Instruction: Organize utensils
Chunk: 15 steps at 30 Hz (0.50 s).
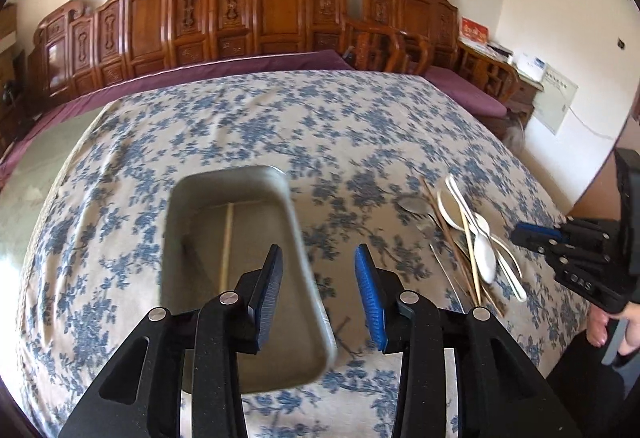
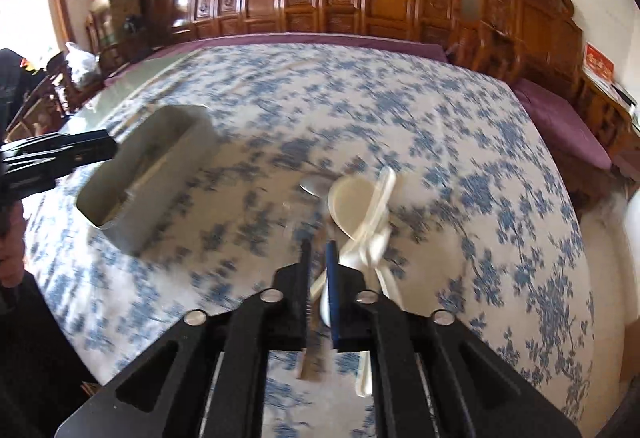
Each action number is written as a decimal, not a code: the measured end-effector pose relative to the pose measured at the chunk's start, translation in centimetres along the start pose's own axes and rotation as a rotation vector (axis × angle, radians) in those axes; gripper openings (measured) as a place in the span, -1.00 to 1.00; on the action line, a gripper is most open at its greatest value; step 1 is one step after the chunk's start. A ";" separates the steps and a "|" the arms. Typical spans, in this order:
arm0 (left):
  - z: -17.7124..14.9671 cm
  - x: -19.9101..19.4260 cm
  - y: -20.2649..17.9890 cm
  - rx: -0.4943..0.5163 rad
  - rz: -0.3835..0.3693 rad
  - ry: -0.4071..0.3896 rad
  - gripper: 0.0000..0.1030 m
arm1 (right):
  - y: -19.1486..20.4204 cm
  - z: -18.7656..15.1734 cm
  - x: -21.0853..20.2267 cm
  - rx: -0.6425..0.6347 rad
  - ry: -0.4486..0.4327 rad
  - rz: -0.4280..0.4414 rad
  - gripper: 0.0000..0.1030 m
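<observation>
The left gripper (image 1: 318,270) hangs with its jaws wide apart and nothing between them, poised over the near right rim of the grey tray (image 1: 304,250) on the bench under its blue-flowered cloth (image 1: 240,125). One pale chopstick (image 1: 227,242) lies lengthwise on the tray floor, ahead and to the left of that gripper. Off to its right, well apart from the tray, sits the heap of utensils: white spoons (image 1: 486,250), a metal spoon (image 1: 414,205) and brown chopsticks (image 1: 448,238), lying crossed.

The right gripper (image 2: 319,258) is down over that heap, jaws drawn nearly together with only a narrow slit left. Something thin and brownish (image 2: 310,354) runs through the slit, but motion blur keeps me from telling whether the jaws truly pinch it. The white spoons (image 2: 360,205) lie just ahead and right of its tips.
</observation>
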State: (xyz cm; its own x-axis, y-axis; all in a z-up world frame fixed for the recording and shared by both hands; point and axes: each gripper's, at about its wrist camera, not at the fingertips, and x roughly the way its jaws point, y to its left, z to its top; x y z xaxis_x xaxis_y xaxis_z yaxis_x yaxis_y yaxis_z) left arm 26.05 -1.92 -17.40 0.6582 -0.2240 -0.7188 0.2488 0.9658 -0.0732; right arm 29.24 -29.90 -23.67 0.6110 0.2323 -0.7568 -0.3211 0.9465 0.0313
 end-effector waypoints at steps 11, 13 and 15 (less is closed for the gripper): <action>-2.2 1.7 -4.8 0.066 -0.050 0.034 -0.30 | -1.6 -1.9 2.5 0.106 0.021 -0.001 -0.46; -2.6 2.2 -5.4 0.084 -0.053 0.052 -0.30 | -1.9 -2.3 3.0 0.119 0.036 0.010 -0.46; -3.0 2.6 -5.8 0.090 -0.060 0.065 -0.30 | -2.3 -2.5 3.4 0.135 0.044 0.024 -0.46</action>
State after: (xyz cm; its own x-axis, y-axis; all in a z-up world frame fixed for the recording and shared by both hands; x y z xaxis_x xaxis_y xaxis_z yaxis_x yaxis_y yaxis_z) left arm 24.18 -7.70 -20.89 0.5939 -0.2691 -0.7582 0.3506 0.9348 -0.0571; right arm 30.24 -31.83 -27.89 0.5713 0.2476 -0.7825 -0.2329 0.9631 0.1347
